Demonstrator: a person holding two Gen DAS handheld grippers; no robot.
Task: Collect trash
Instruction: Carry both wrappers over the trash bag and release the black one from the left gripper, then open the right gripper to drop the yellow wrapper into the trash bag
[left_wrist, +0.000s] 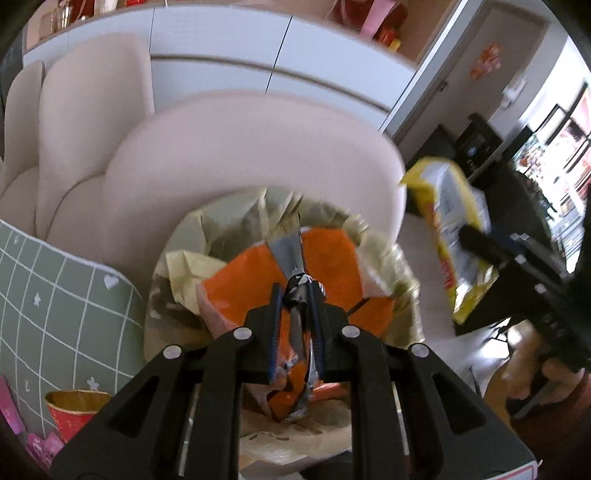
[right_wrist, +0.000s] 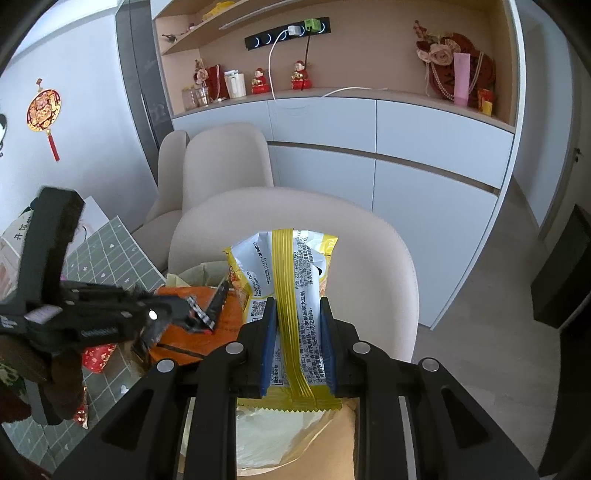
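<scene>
My left gripper (left_wrist: 295, 293) is shut on an orange snack wrapper (left_wrist: 332, 258) with a silver inside, held over an open bag (left_wrist: 192, 266) lined with pale yellow plastic. My right gripper (right_wrist: 297, 314) is shut on a yellow and white snack wrapper (right_wrist: 291, 266), held upright above the same bag (right_wrist: 295, 435). In the left wrist view the right gripper (left_wrist: 480, 243) shows at the right with the yellow wrapper (left_wrist: 450, 229). In the right wrist view the left gripper (right_wrist: 199, 314) reaches in from the left over the orange wrapper (right_wrist: 221, 328).
A green grid tablecloth (left_wrist: 55, 288) covers the table (right_wrist: 110, 247) at the left, with a red and gold paper cup (left_wrist: 74, 410) on it. Beige chairs (right_wrist: 295, 210) stand just behind the bag. White cabinets (right_wrist: 406, 147) and a shelf lie beyond.
</scene>
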